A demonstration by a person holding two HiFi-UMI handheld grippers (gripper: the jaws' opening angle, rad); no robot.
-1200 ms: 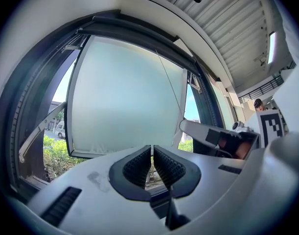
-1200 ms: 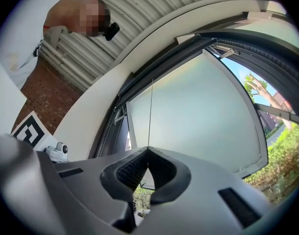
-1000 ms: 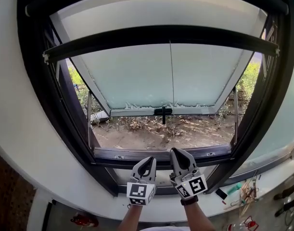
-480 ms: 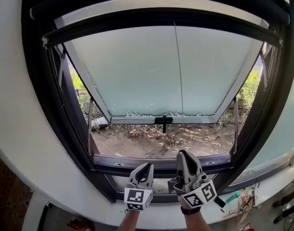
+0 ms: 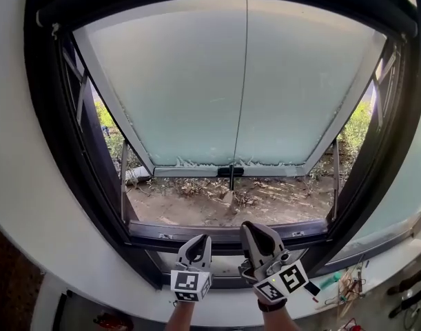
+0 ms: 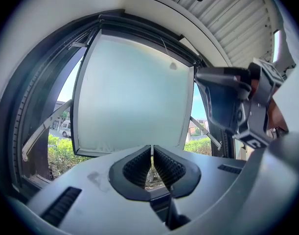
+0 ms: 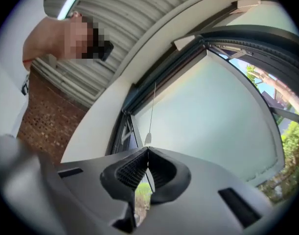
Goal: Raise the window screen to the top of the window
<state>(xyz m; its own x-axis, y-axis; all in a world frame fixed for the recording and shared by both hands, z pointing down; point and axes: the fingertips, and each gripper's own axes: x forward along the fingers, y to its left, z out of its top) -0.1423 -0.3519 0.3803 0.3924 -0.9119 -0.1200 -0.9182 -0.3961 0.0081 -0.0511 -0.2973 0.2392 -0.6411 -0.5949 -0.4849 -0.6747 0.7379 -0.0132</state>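
- The left gripper [image 5: 201, 238] and right gripper [image 5: 251, 225] are held side by side low in the head view, both pointing up and away toward the window, the right one tilted more steeply.
- The left gripper's jaws are pressed together, and I see nothing between them.
- The right gripper's jaws are pinched shut at the tips on a thin pull cord [image 5: 241, 81], whose small pale toggle [image 7: 148, 140] sits just above them.
- Each gripper carries a cube [image 5: 186, 283] printed with black-and-white square markers; no words can be read on them.
- Beyond the grippers is the lower rail of the black window frame [image 5: 224, 234].
- The cord runs straight up the middle of the opening to the window screen [image 5: 141, 4], whose dark bar lies against the top of the frame, leaving the opening uncovered.
- Behind it, a frosted pane [image 5: 169, 88] swings outward from the top, with a black handle [image 5: 231, 172] on its lower edge.
- Farthest off are bare ground [image 5: 217, 202] and green shrubs [image 5: 108, 126].
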